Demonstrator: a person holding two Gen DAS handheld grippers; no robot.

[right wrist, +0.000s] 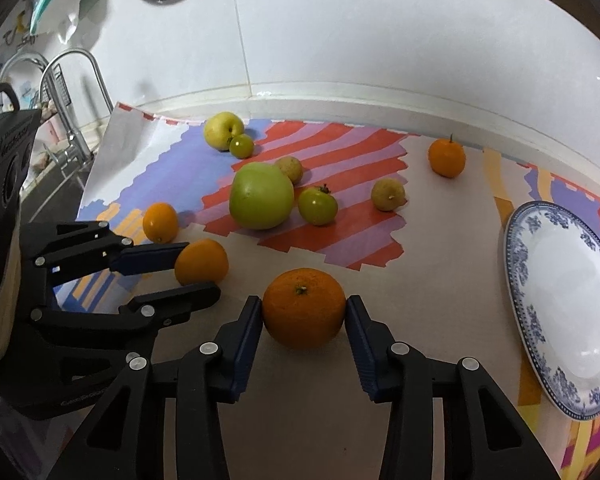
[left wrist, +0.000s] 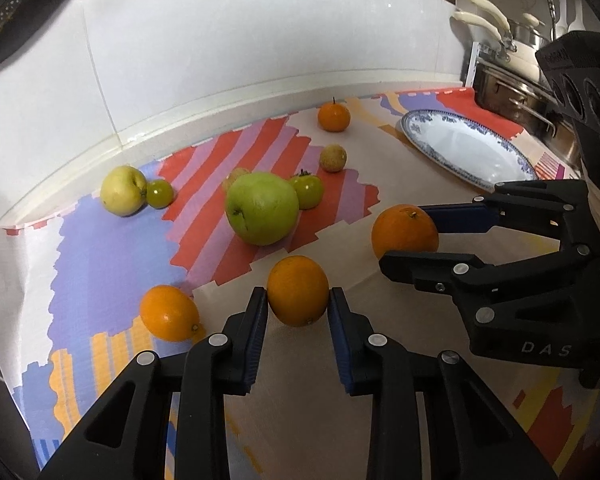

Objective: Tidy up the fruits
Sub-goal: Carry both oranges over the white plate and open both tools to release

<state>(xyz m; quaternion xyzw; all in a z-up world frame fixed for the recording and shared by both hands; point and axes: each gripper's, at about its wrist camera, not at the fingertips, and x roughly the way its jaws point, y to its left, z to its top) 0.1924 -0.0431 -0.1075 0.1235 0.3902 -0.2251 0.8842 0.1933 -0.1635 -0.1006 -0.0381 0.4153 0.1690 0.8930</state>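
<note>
1. Far left, right-wrist view: sink tap (right wrist: 76, 92) past the counter's edge, wire rack behind it; packet hung on the white tiled wall (right wrist: 340, 28) above.
2. Writing: "DAS" on the body of my right tongs (left wrist: 410, 242) as seen from the left cam. Raised lettering on both camera housings is too blurred to read.
3. My left tongs (left wrist: 299, 300) are clenched on a smooth orange (left wrist: 298, 291), both pads touching its sides; fruit sits low over the patterned mat (left wrist: 112, 252) on the counter.
4. Just left of it lies a small oval orange (left wrist: 169, 313), apart from the tongs.
5. Mid-mat: big green apple (left wrist: 262, 208) w/ a green tomato (left wrist: 308, 190) touching its right side; yellow apple (left wrist: 122, 190) + small green fruit (left wrist: 159, 193) touching, nearer the wall.
6. Right tongs grip a dimpled orange (right wrist: 304, 308), stem up, pads on both sides.
7. Stemmed mandarin (right wrist: 446, 157) sits near the wall ledge.
8. Far right: blue-and-white plate (right wrist: 518, 276) on the mat. Left cam shows steel pans (left wrist: 512, 80) beyond it.
</note>
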